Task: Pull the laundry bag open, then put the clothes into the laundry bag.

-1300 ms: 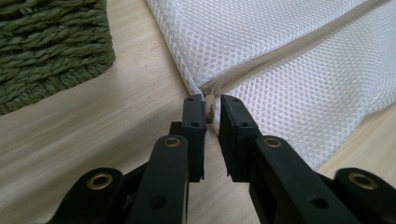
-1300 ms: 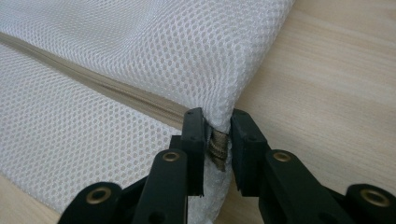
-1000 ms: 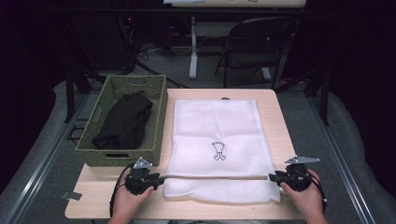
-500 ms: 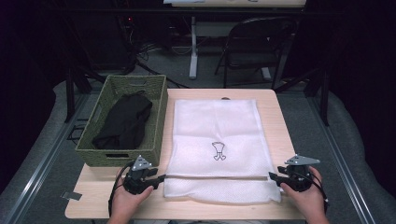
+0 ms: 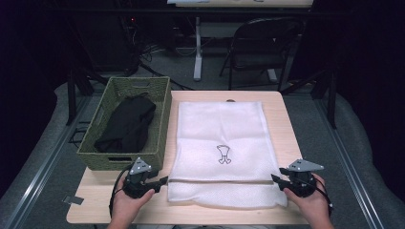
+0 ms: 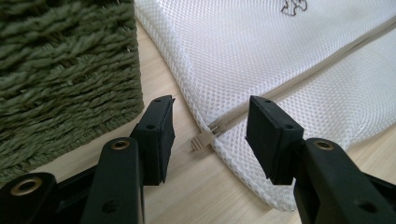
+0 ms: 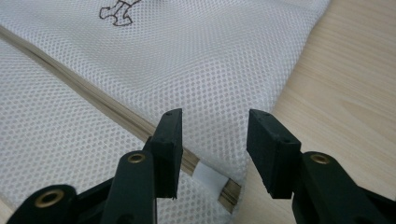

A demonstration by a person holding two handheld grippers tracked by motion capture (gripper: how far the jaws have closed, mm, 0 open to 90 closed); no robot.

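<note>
Our left tongs (image 6: 210, 128) stand part open with nothing gripped, having just widened, the zipper pull (image 6: 201, 139) lying loose between the pads. Our right tongs (image 7: 214, 140) are also part open, having just narrowed a little, and hold nothing; they sit over the other end of the zipper. The tabletop (image 5: 282, 109) carries the white mesh bag (image 5: 220, 129), flat and lengthwise. Left of the bag, touching its edge, stands the green woven basket (image 5: 162, 100) with a black cloth (image 5: 126, 125) inside. The zipper (image 5: 217, 182) crosses the bag near our end. A small drawing (image 5: 223, 154) sits mid-bag.
</note>
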